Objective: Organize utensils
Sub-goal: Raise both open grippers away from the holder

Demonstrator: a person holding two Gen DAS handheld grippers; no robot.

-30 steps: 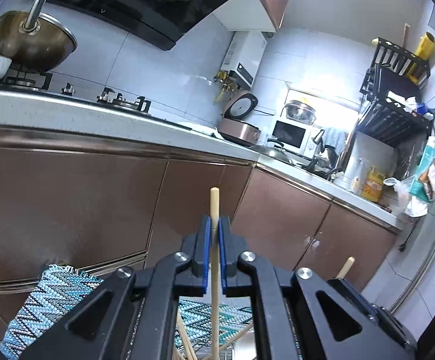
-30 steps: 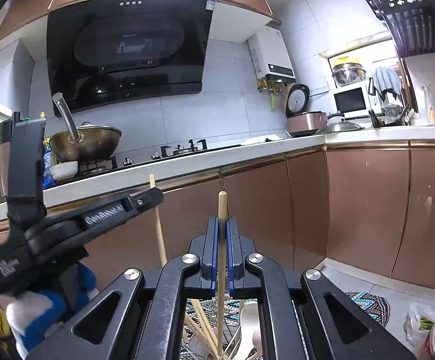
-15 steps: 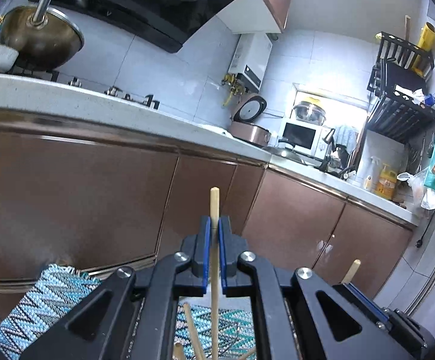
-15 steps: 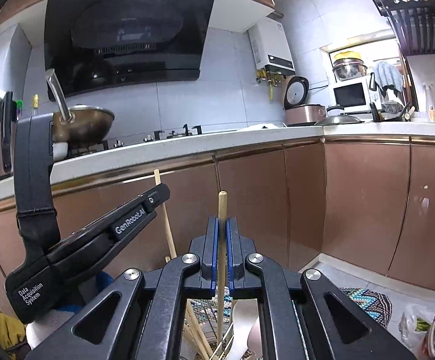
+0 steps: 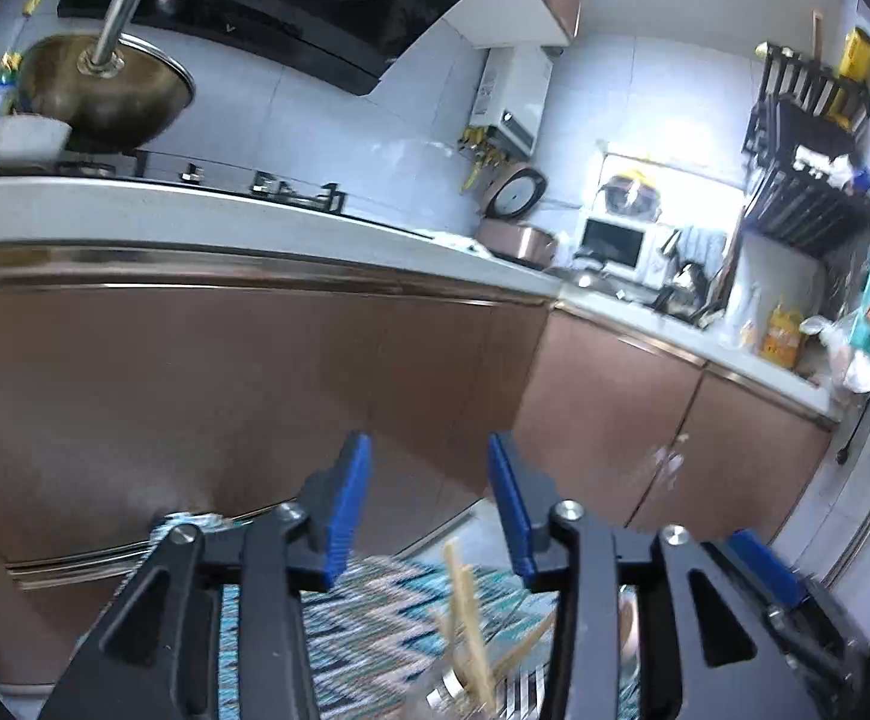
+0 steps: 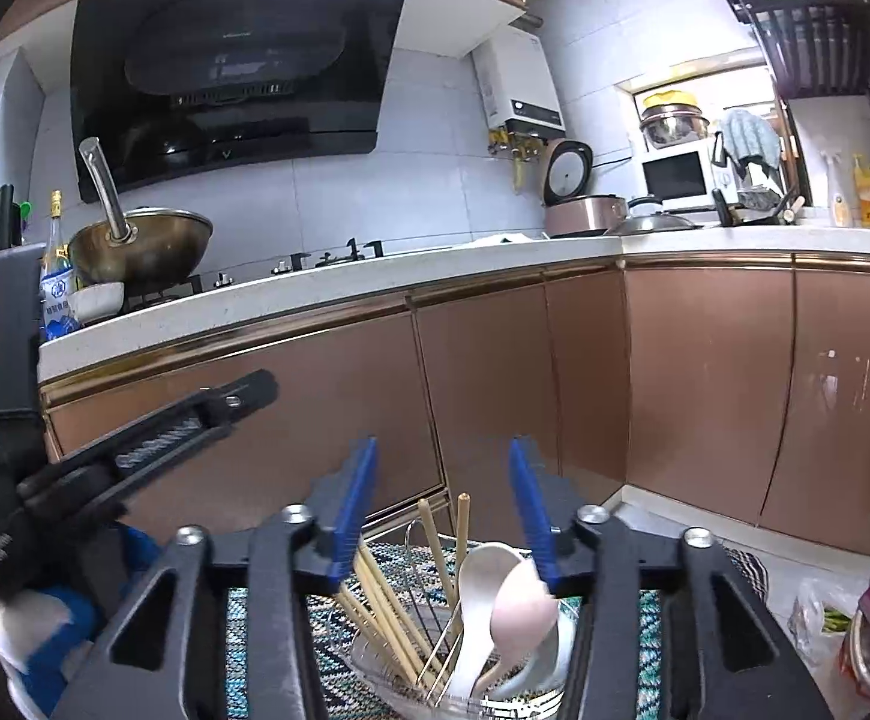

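Note:
In the right wrist view my right gripper (image 6: 442,498) has its jaws opening, with nothing between the blue pads (image 6: 356,507). Just below it, several wooden chopsticks (image 6: 382,603) lean in a wire utensil holder (image 6: 416,546), beside a white spoon (image 6: 478,606) and a pink spoon (image 6: 524,600). My left gripper (image 6: 249,393) shows at the left, held in a blue and white gloved hand (image 6: 45,630). In the blurred left wrist view my left gripper (image 5: 429,507) is also opening and empty, above the chopsticks (image 5: 468,624).
A teal zigzag mat (image 6: 651,636) lies under the holder. Brown cabinet doors (image 6: 705,384) and a white counter (image 6: 315,294) stand behind, with a wok (image 6: 141,243) on the stove. A plastic bag (image 6: 819,612) lies on the floor at the right.
Both grippers were shut on an upright chopstick each; now both are open and the chopsticks have dropped into the holder. The left wrist view has shifted and is blurred.

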